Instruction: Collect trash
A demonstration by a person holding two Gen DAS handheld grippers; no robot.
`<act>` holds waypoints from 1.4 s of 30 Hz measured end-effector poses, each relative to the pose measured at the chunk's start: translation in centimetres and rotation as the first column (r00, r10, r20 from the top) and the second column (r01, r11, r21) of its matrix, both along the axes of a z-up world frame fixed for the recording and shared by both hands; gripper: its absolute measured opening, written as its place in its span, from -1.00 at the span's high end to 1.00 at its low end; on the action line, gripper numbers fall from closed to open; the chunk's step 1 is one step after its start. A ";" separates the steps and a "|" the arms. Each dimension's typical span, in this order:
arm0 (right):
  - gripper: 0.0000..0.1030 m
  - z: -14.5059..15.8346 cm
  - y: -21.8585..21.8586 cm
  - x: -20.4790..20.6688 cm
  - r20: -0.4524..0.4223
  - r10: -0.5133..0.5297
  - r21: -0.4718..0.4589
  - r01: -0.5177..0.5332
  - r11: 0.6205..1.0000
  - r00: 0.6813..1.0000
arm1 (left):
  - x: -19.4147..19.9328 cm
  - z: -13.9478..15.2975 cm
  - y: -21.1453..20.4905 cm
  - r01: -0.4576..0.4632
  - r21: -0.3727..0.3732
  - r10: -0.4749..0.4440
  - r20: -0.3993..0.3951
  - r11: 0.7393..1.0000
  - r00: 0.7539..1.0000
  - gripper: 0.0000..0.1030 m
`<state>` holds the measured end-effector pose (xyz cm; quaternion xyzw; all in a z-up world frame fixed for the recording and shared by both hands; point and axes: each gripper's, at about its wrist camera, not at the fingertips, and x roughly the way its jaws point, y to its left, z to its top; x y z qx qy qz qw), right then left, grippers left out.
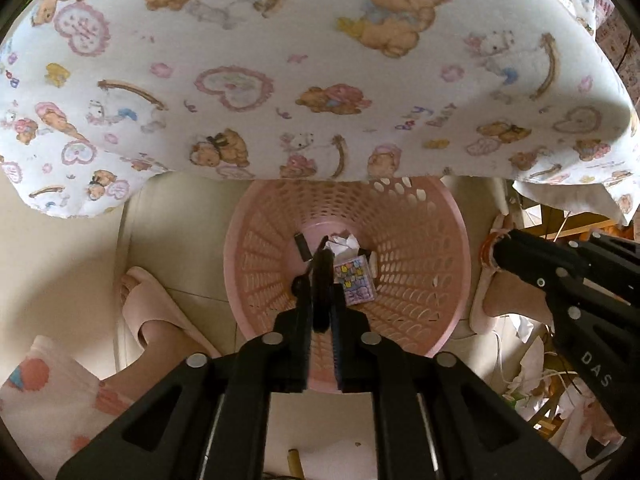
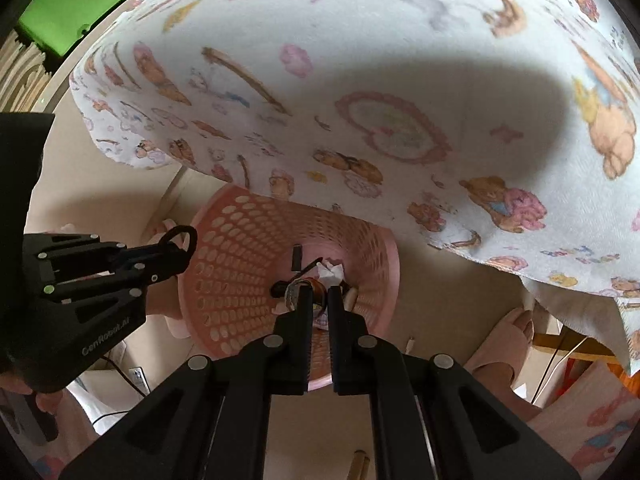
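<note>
A pink perforated basket (image 1: 416,264) (image 2: 240,264) stands on the floor under the table edge. Inside lie crumpled white paper (image 1: 340,242) (image 2: 330,270), a colourful small packet (image 1: 354,284) and a short black stick (image 1: 302,246) (image 2: 297,258). My left gripper (image 1: 320,280) (image 2: 182,240) points straight down over the basket, shut on a black loop (image 1: 323,264) (image 2: 180,234) that fills the narrow gap. My right gripper (image 2: 320,292) (image 1: 494,250) hangs over the basket's right side, shut on a small orange-brown band (image 2: 316,286) (image 1: 486,246).
A table with a teddy-bear print cloth (image 1: 320,80) (image 2: 400,100) overhangs the basket's far side. A person's feet in pink slippers (image 1: 156,312) (image 2: 508,344) stand left and right of the basket. A green box (image 2: 80,0) sits at the far upper left.
</note>
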<state>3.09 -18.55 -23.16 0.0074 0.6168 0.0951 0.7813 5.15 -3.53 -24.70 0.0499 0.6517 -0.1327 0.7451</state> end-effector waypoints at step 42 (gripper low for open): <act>-0.40 17.9 -3.4 -4.3 0.549 -0.114 0.015 0.127 0.992 0.828 | -3.4 18.7 2.6 -0.138 -0.003 0.104 0.673 0.990 0.732 -0.98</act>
